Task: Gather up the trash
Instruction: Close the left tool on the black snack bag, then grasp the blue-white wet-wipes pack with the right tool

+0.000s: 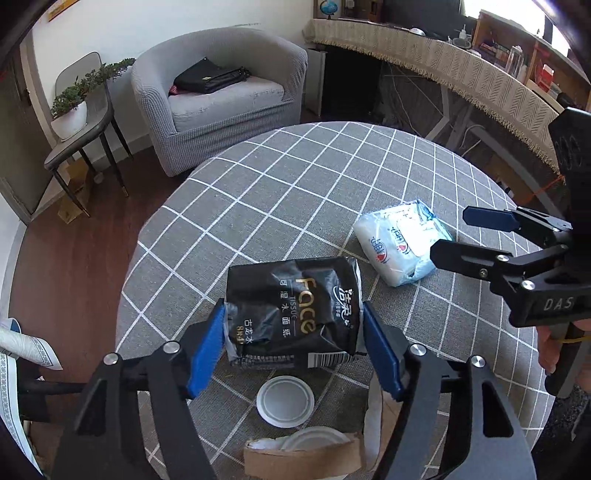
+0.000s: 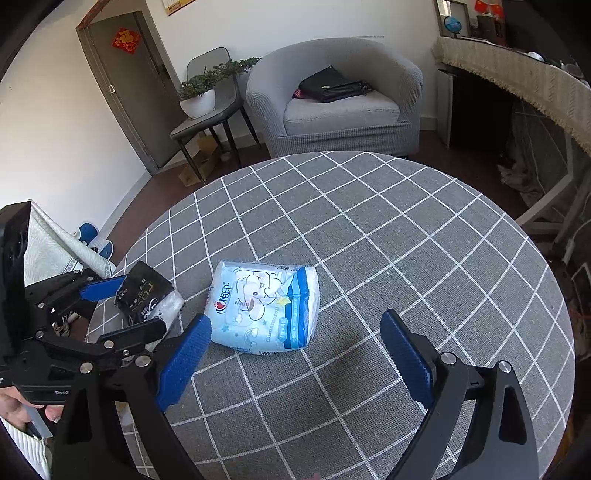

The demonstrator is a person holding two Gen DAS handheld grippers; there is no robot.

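A round table (image 2: 406,229) under a grey cloth with a white grid fills the near ground. Beyond it, against a white wall (image 2: 295,22), stands a grey tub armchair (image 2: 343,99) with a black bag (image 2: 332,86) on its seat. To its left a grey dining chair (image 2: 210,110) carries a white pot with a green plant (image 2: 199,96) (its branches trail towards the armchair). Further left is a grey-brown door (image 2: 125,85) bearing a red paper ornament (image 2: 126,40). The floor (image 1: 74,240) is dark reddish wood. Along the right runs a long desk (image 1: 461,70) draped in a cream fringed cloth, with a small globe (image 2: 453,26) at its far end; daylight comes in bright at the far right
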